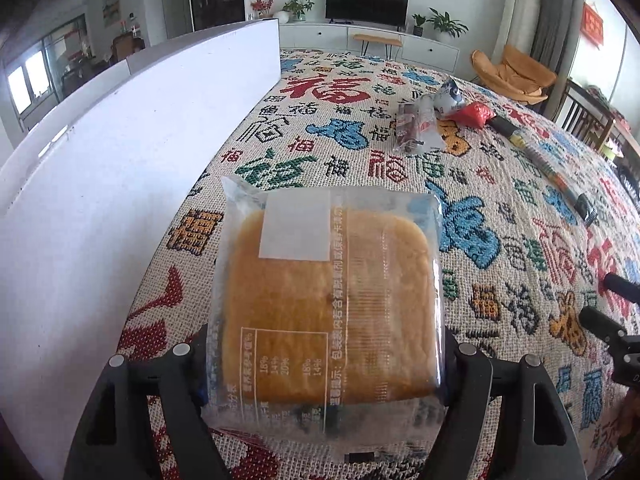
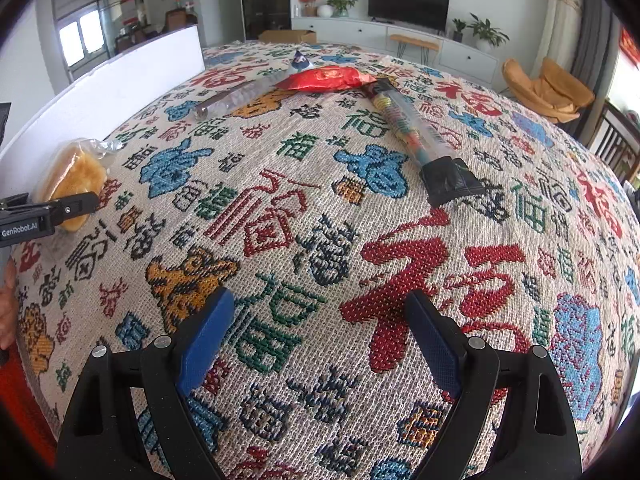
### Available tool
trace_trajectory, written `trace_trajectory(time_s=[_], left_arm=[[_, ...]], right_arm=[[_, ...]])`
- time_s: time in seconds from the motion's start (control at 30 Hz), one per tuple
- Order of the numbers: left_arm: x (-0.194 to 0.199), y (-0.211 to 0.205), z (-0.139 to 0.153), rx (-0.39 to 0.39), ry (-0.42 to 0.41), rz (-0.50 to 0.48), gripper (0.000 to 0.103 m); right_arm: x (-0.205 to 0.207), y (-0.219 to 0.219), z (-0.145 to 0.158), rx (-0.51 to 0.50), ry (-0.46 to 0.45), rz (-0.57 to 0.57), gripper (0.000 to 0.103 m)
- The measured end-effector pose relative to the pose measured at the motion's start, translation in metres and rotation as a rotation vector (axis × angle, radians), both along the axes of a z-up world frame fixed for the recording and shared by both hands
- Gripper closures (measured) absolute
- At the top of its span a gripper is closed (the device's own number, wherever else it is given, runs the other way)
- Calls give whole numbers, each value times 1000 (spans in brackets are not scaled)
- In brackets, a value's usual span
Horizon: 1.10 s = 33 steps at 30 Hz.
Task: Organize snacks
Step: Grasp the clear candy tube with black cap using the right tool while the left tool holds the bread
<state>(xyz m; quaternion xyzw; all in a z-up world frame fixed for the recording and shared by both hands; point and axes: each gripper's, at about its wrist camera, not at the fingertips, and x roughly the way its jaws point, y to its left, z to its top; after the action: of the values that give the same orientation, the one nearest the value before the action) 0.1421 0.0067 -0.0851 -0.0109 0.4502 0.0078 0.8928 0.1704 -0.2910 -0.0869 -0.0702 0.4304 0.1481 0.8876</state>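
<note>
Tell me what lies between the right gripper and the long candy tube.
Nothing: only bare patterned cloth between the open right gripper and the candy tube, as the right wrist view shows.

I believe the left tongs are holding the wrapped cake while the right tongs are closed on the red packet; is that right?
Not quite. The right tongs are open and hold nothing, hovering over the patterned cloth; the red packet lies far from them, as the right wrist view shows. The left tongs do hold the wrapped cake.
</note>
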Motion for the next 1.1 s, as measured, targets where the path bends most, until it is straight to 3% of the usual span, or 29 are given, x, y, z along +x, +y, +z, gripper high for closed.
trace_trajectory(time_s=[0.13, 0.3, 0.47, 0.6, 0.67, 0.7, 0.8, 0.83, 0.97, 1.1], left_arm=[[-2, 1, 0, -3, -8, 3, 25], [-1, 0, -1, 1, -11, 3, 24], [0, -1, -1, 3, -14, 3, 23], [0, -1, -1, 3, -14, 3, 23], [0, -1, -1, 3, -13, 4, 22], [0, -1, -1, 3, -13, 4, 22], [0, -1, -1, 3, -13, 3, 21], [0, -1, -1, 3, -13, 3, 21], [0, -2, 0, 3, -13, 2, 21], [0, -2, 0, 3, -13, 2, 21]], right_arm=[[19, -4, 13, 23, 23, -3, 14], [92, -13, 57, -30, -66, -57, 14], [187, -17, 44, -42, 118, -79, 15], [218, -10, 17, -57, 223, -119, 17], [220, -11, 8, -47, 232, -137, 18], [219, -12, 8, -49, 221, -147, 25], [210, -18, 14, -30, 209, -154, 69], [208, -21, 16, -26, 225, -156, 76], [177, -37, 19, 19, 281, -191, 79], [115, -44, 18, 68, 313, -210, 78]])
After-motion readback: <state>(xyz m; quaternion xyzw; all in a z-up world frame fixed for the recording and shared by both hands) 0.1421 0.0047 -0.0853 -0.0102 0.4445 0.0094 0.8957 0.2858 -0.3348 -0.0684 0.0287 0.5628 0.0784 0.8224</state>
